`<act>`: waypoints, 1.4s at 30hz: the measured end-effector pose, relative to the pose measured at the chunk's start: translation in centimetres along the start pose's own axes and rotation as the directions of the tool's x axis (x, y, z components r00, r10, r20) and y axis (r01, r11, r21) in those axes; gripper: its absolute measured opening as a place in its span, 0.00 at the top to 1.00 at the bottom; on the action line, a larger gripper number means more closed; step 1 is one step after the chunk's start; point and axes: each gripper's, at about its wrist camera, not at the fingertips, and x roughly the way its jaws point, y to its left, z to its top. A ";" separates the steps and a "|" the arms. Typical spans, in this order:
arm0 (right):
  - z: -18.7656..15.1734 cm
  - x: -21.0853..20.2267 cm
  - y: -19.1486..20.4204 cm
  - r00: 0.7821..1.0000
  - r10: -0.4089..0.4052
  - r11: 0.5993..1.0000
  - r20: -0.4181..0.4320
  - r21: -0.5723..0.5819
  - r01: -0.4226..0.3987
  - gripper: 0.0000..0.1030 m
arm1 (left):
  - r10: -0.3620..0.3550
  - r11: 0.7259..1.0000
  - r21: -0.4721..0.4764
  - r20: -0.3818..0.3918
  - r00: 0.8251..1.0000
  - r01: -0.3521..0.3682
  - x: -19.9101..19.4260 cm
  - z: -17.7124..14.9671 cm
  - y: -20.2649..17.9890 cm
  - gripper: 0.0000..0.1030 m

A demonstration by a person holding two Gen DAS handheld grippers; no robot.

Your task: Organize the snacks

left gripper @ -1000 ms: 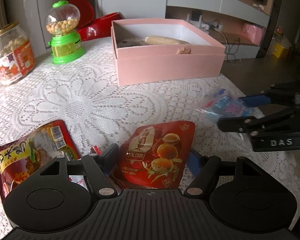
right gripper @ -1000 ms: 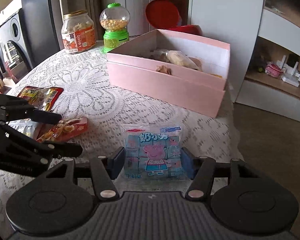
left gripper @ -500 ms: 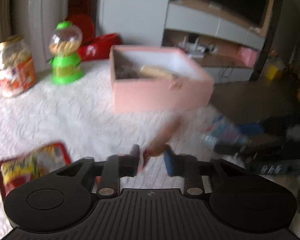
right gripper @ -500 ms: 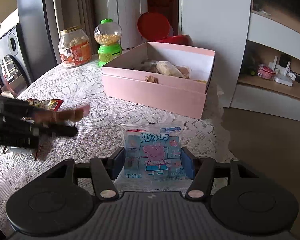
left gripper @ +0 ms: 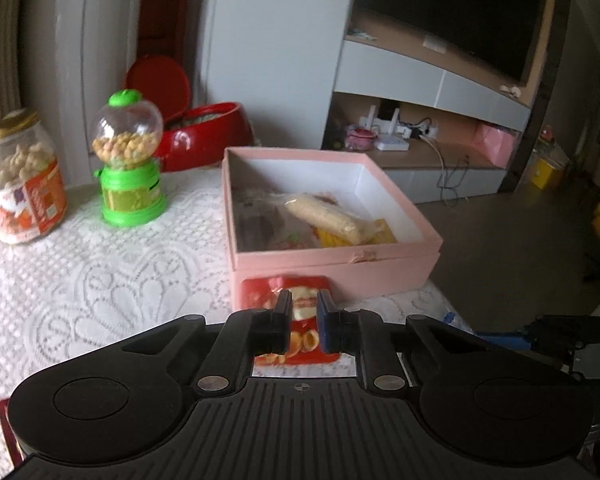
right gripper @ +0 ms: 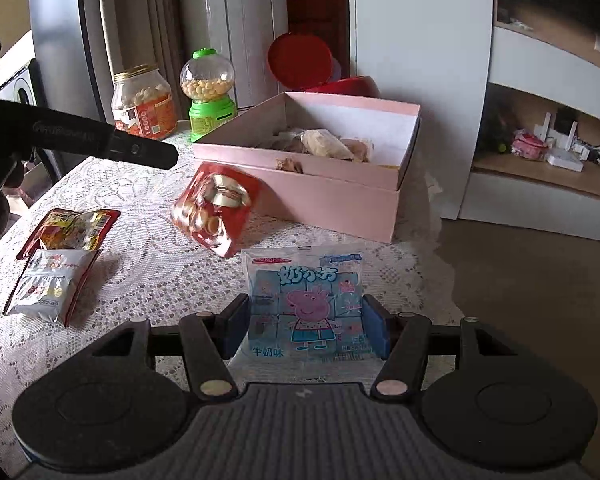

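The red snack pouch [left gripper: 300, 320] hangs pinched between my left fingers [left gripper: 283, 312], clear of the surface [left gripper: 100, 280] and just in front of the pink box [left gripper: 332, 268], so it can go over the near wall. My right fingers [right gripper: 374, 328] stand on either side of the blue snack pack [right gripper: 306, 304], its edges against the pads, the pack low over the surface, ready to follow. Two more packets [right gripper: 60, 264] lie flat to the left, not yet boxed.
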 end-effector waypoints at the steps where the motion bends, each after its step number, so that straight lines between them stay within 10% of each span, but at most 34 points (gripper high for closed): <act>1: -0.1 0.2 0.1 1.000 0.002 1.000 -0.006 0.001 -0.002 0.42 | 0.003 1.000 -0.014 -0.008 1.000 -0.003 0.1 -0.3 0.3 0.83; 18: 1.6 1.3 1.5 0.999 0.031 1.000 0.028 -0.005 -0.031 0.27 | 0.033 0.976 -0.212 -0.081 0.996 -0.050 4.0 -1.7 5.7 0.82; 26: 5.9 6.2 3.5 0.992 0.118 0.987 -0.037 0.118 -0.113 0.25 | 0.130 0.980 -0.146 -0.038 0.991 -0.134 -0.7 -3.7 6.4 0.82; 36: 9.3 13.4 8.8 0.987 -0.037 0.995 -0.155 0.085 0.050 0.22 | 0.142 0.972 -0.185 -0.033 0.989 -0.145 -5.4 -6.3 9.8 0.82; 42: 8.5 11.5 9.0 0.990 0.007 1.000 -0.143 0.013 -0.006 0.23 | 0.111 0.976 -0.179 -0.074 0.991 -0.123 -6.4 -8.4 10.0 0.82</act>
